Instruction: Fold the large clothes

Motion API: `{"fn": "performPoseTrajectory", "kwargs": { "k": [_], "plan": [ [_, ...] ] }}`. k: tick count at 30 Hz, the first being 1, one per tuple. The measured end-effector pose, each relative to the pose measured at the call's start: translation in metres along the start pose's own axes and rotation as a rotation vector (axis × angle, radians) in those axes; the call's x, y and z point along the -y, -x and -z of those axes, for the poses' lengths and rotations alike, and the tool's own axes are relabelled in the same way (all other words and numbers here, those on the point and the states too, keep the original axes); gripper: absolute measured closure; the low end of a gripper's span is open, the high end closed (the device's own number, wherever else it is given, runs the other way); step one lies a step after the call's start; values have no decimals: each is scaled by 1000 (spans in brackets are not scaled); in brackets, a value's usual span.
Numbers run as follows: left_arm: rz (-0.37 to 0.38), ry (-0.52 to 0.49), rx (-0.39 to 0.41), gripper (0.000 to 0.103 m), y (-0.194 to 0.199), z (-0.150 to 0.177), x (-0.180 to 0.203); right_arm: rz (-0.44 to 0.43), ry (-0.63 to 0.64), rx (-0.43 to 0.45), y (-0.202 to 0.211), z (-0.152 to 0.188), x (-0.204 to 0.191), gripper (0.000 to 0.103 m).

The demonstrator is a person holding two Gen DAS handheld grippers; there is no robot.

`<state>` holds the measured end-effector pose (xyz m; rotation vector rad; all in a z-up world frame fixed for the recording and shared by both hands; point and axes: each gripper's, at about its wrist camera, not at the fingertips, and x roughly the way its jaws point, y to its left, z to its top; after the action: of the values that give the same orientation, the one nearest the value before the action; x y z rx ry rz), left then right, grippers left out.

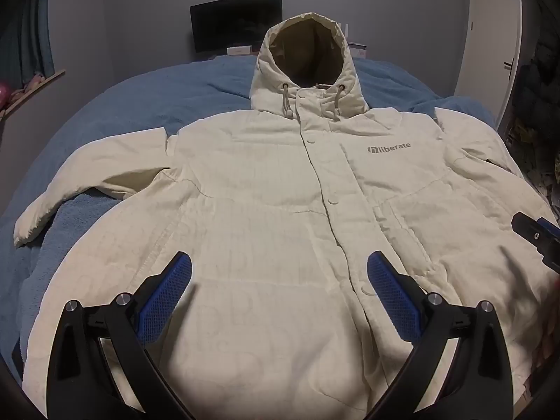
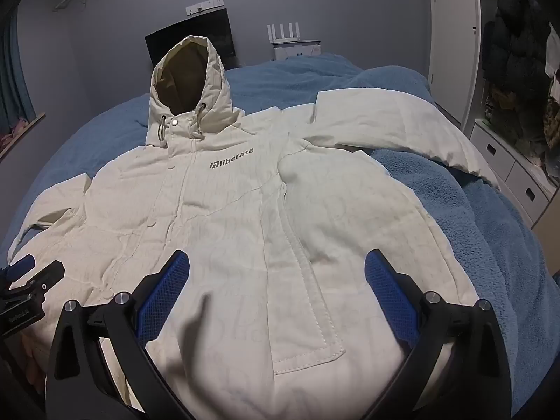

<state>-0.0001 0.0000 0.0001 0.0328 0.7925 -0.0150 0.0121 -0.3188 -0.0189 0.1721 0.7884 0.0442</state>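
Note:
A cream hooded jacket [image 1: 266,182] [image 2: 224,210] lies front up and buttoned on a blue blanket [image 1: 168,105] [image 2: 490,231], both sleeves spread outward. Its hood [image 1: 308,59] [image 2: 189,77] stands upright at the far end. My left gripper [image 1: 280,273] hovers open above the lower left front, nothing between its blue pads. My right gripper [image 2: 276,273] hovers open above the lower right front near a pocket seam [image 2: 308,301], also holding nothing. Each gripper's tip shows at the other view's edge: the right one's tip [image 1: 535,234], the left one's tip [image 2: 31,276].
A dark monitor [image 1: 238,21] stands against the wall behind the bed. A white door [image 1: 490,35] and white drawers [image 2: 511,168] are on the right, with dark hanging clothes [image 2: 514,28]. A white router [image 2: 290,35] sits on a box. A curtain [image 1: 35,28] hangs at left.

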Motion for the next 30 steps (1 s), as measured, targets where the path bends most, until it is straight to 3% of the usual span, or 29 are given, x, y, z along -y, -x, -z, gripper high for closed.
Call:
{"fn": "performPoseTrajectory", "kwargs": {
  "k": [30],
  "plan": [
    [6, 8, -14, 6, -3, 8, -1, 1, 0, -6, -2, 0, 0, 7]
  ]
}}
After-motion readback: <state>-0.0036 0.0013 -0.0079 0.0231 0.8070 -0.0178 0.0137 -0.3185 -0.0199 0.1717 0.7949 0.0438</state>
